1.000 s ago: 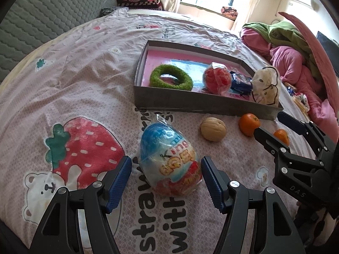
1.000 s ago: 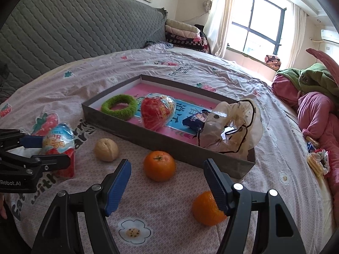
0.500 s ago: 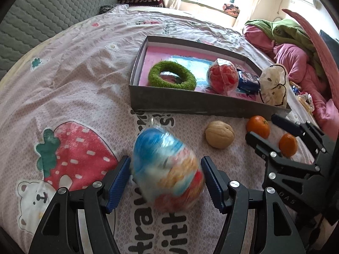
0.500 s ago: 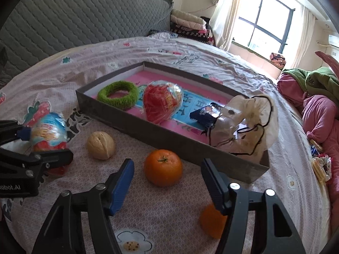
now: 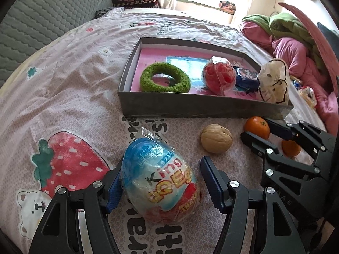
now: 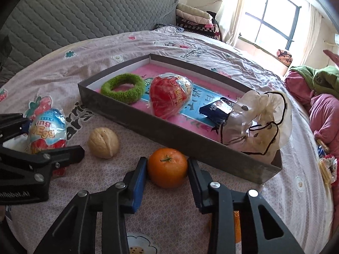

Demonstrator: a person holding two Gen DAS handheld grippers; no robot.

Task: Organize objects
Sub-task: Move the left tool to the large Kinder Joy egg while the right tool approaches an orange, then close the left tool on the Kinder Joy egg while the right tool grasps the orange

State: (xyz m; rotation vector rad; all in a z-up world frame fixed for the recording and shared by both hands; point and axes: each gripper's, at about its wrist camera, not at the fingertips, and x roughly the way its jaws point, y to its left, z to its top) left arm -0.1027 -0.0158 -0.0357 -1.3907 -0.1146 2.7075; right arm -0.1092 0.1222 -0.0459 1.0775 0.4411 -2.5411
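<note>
A blue and red foil-wrapped toy egg leans on the bedspread between the fingers of my left gripper. That gripper is open: the left pad touches the egg and a gap shows at the right pad. My right gripper has its jaws closing on an orange, with both pads against its sides. In the left wrist view the same orange sits between the right gripper's tips. A walnut lies between the egg and the orange.
The grey box just behind holds a green ring, a red wrapped egg, a blue packet and a white pouch. A second orange lies beyond the right gripper. Pink and green bedding is piled at the right.
The right gripper's jaws have come together around the orange after moving down onto it. The egg has tipped over between the left gripper's fingers, whose width is unchanged.
</note>
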